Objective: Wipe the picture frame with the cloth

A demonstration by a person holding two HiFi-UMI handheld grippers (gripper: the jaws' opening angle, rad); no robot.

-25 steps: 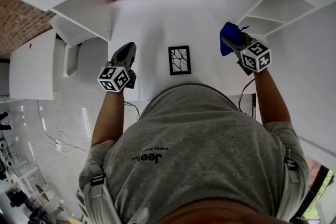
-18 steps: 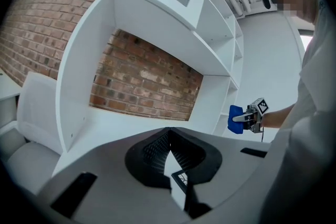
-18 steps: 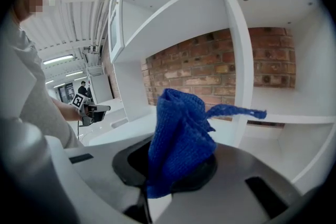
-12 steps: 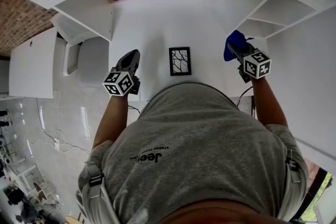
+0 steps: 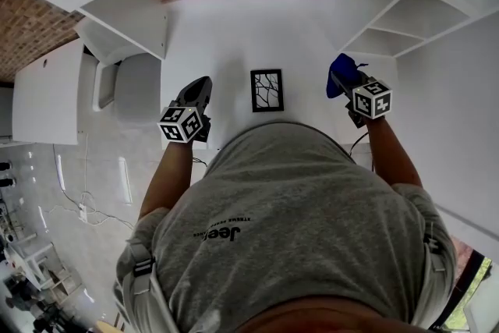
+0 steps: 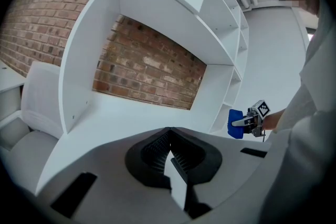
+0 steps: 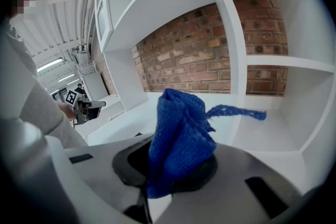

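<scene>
The right gripper (image 7: 176,168) is clamping a bunched blue cloth (image 7: 181,131), which is looking soft, light and floppy, with one corner trailing loose. The left gripper (image 6: 169,152) is holding nothing, its jaws together. The picture frame (image 5: 267,90) is lying flat on the white desk (image 5: 234,35) between both grippers, touching neither. It is probably light, stiff and apt to slide, so pinning an edge looks wise. Whether it has glass is too small to tell, and the person's shoulders are hiding the desk's near edge.

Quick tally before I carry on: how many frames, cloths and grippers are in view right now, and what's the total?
frame: 1
cloth: 1
grippers: 2 (left gripper, right gripper)
total: 4
</scene>
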